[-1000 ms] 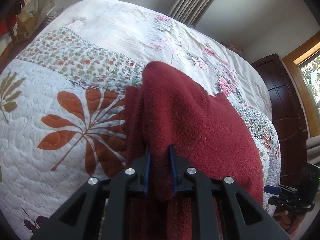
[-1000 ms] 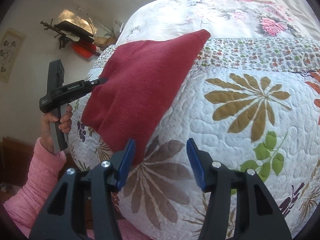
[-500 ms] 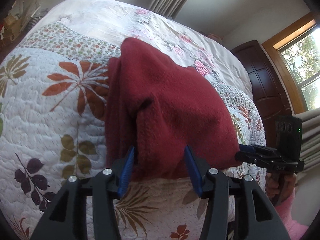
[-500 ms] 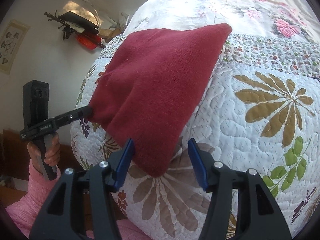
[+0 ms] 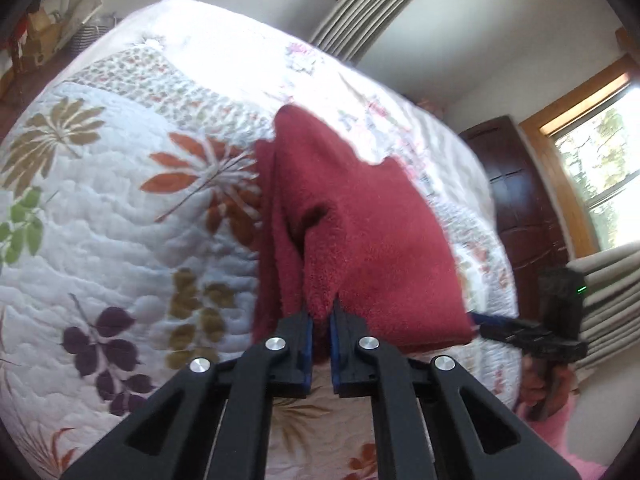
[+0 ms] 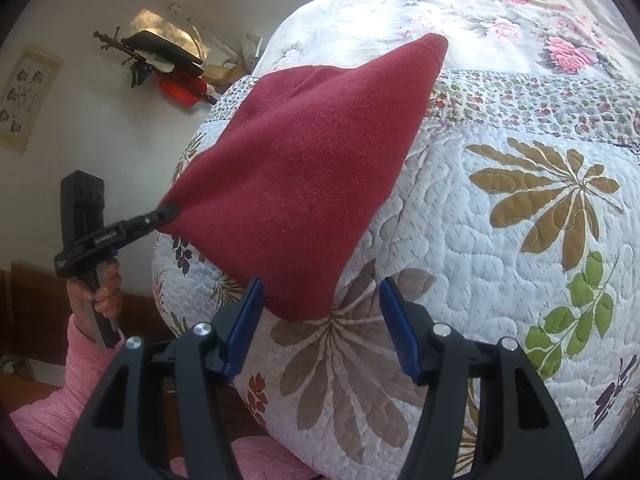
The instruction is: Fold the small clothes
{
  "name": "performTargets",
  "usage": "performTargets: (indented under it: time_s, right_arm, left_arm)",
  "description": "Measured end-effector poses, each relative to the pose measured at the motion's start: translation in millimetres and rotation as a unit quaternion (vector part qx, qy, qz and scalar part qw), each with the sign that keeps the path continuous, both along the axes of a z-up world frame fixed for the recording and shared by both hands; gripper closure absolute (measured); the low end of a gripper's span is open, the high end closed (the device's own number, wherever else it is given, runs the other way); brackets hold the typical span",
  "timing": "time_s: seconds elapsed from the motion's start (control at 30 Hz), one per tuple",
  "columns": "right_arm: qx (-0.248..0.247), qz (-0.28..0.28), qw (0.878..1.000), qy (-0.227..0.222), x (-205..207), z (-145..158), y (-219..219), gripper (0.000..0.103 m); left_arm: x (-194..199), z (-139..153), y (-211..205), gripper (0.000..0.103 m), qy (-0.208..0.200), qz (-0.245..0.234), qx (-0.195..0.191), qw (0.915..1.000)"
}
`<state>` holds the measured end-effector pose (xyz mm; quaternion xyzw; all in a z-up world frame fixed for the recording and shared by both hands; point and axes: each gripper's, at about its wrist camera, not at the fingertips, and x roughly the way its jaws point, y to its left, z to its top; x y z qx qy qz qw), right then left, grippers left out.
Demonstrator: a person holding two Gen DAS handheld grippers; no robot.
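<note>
Jaws of the left gripper (image 5: 320,322) are pinched nearly together on a tuft at the near edge of the red garment (image 5: 360,240), so that corner is firmly in hand. In the right wrist view the same gripper (image 6: 170,213) shows side-on, biting the cloth's left corner while a hand (image 6: 98,292) in a pink sleeve (image 6: 76,364) grips its handle. The right gripper (image 6: 320,320) stands wide apart, its blue pads either side of the garment's lower point but closed on nothing; that point seems to sit just at the mouth of the jaws, though the fisheye makes the depth hard to judge.

The garment is a thick, fleecy red piece lying on the bed's quilt (image 6: 500,240), near its front edge, already doubled over at least once judging by the layered edges in the left view. Its far tip reaches up toward the band of small floral print.

The step in hand looks like taking the second near corner so both can be carried over together. To do it well, the right jaws should slide forward until the point is fully between the pads, catching every layer and none of the quilt beneath. Close fully before lifting. Then raise both corners level, keeping the near edge taut, so the thick fabric folds along a straight line rather than bunching.
</note>
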<state>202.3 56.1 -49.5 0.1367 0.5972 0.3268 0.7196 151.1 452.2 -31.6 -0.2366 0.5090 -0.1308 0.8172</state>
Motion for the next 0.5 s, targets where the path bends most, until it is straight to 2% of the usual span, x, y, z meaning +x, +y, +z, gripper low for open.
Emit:
performTargets:
  time_s: [0.1, 0.17, 0.23, 0.27, 0.37, 0.5]
  right_arm:
    - [0.010, -0.003, 1.000, 0.018, 4.5, -8.6, 6.0, 0.040]
    - [0.003, -0.008, 0.999, 0.045, 8.5, -22.8, 11.5, 0.042]
    - [-0.009, -0.005, 0.998, 0.067, 8.7, -36.8, 15.6, 0.060]
    - [-0.006, -0.002, 0.997, 0.076, 6.5, -41.1, 16.8, 0.073]
    - [-0.034, 0.006, 0.998, 0.057, -2.4, -46.3, 21.8, 0.075]
    - [-0.074, 0.020, 0.996, 0.045, -6.9, -56.9, 34.6, 0.075]
  left_arm:
    - [1.9, -35.5, -12.8, 0.096, 0.041, -0.015, 0.008, 0.9990]
    - [4.9, -48.9, -21.4, 0.096, 0.045, -0.019, 0.021, 0.9986]
    - [8.1, -49.3, -24.2, 0.096, 0.041, -0.017, 0.022, 0.9988]
    - [8.7, -46.0, -23.5, 0.096, 0.038, -0.016, 0.018, 0.9990]
    - [5.6, -37.9, -20.0, 0.095, 0.026, -0.026, 0.025, 0.9990]
    - [9.5, -57.0, -18.7, 0.094, 0.045, -0.029, 0.027, 0.9982]
